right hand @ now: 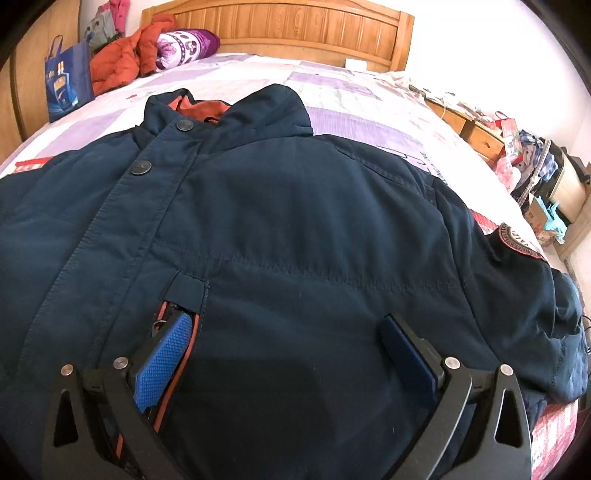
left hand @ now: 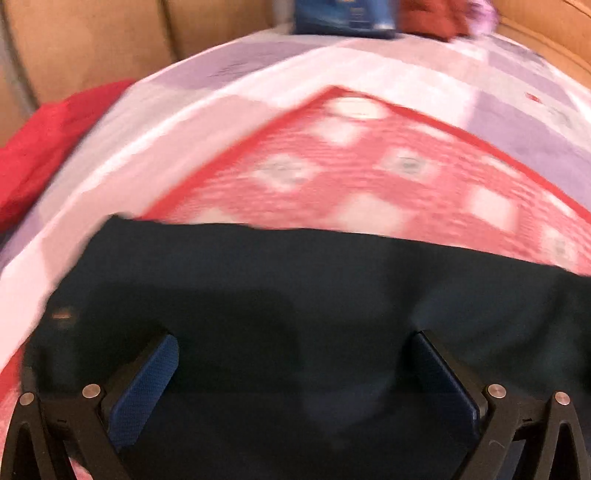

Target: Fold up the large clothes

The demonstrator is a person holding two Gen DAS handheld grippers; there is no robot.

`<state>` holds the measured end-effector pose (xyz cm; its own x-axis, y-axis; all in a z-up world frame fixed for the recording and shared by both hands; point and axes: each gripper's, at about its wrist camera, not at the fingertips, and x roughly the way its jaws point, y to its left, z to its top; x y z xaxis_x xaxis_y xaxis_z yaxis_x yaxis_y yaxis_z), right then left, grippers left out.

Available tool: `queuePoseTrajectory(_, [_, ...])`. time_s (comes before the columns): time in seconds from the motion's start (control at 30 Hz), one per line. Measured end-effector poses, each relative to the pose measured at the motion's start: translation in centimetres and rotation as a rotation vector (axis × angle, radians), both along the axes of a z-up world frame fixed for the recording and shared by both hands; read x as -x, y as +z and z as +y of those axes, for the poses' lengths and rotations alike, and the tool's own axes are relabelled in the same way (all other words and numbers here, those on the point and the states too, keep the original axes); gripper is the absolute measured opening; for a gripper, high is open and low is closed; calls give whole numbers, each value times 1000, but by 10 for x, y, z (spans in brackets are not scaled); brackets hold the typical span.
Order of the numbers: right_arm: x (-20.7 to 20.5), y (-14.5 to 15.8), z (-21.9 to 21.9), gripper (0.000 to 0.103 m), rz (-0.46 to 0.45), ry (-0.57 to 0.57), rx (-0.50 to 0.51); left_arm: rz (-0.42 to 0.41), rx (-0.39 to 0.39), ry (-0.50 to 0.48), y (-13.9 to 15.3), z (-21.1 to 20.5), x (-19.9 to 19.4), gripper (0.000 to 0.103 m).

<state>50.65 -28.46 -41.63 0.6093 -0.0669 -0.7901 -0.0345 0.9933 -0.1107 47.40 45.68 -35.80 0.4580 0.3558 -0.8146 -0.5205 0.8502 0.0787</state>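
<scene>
A dark navy padded jacket with snap buttons lies front-up on a bed covered by a pale lilac-and-white patchwork sheet. Its long axis runs from the near edge of the right wrist view toward the carved wooden headboard, with the stand-up collar and its orange lining pointing that way and the hem toward the camera. The snap placket runs up the left of centre, slightly slanted. One sleeve, bearing a round embroidered patch, lies along the jacket's right side, toward the bed's right edge.

The right gripper hovers low over the jacket's lower front with its jaws spread wide and nothing between them. Its blue textured left pad sits at an orange-trimmed pocket opening; whether it touches the cloth cannot be told.

The left wrist view is blurred. The left gripper also has its jaws wide apart and empty, above a flat stretch of the navy jacket whose straight edge lies across the frame. Beyond that edge a red-and-white patterned cloth lies on the sheet.

Near the headboard sit an orange puffy garment, a purple-and-white rolled blanket and a blue shopping bag. A cluttered wooden bedside unit stands to the right.
</scene>
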Motion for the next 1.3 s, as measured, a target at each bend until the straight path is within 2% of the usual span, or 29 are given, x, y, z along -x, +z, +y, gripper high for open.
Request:
queuePoseTrajectory(0.03, [0,0,0,103,0,0,2,-4,17,34,-2,16,6,103])
queuePoseTrajectory(0.1, [0,1,1,103,0,-1,5,-42,80,17,0,31,18,103])
queuePoseTrajectory(0.13, [0,1,1,103,0,-1,6,-44,82,11,1,33,20,103])
queuePoseTrajectory(0.17, [0,1,1,103,0,-2,8,-24,32,35,2,33,23,103])
queuePoseTrajectory(0.2, [0,1,2,103,0,-3,11,-30,23,51,4,34,25,103])
queuePoseTrajectory(0.3, [1,2,3,103,3,-4,20,-54,40,113,9,42,33,103])
queuePoseTrajectory(0.4, [0,3,4,103,6,-5,26,-9,-16,73,8,37,31,103])
queuePoseTrajectory(0.6, [0,4,3,103,15,-8,23,35,-40,126,13,59,48,103])
queuePoseTrajectory(0.67, [-1,5,3,103,21,-8,21,73,-89,150,18,58,49,103])
queuePoseTrajectory(0.77, [-3,6,3,103,39,-13,23,77,-71,148,26,49,53,103])
queuePoseTrajectory(0.83, [-5,10,6,103,63,-25,38,66,-76,97,34,30,55,103])
queuePoseTrajectory(0.93, [-5,17,12,103,74,-33,64,57,-89,-38,50,-19,52,103])
queuePoseTrajectory(1.07, [0,21,13,103,96,0,58,50,-29,-239,64,-111,45,103])
queuePoseTrajectory(1.2, [10,23,-28,103,132,-44,45,48,33,-399,72,-211,47,103])
queuePoseTrajectory(1.3, [24,34,-74,103,128,-161,21,59,87,-507,73,-282,55,103])
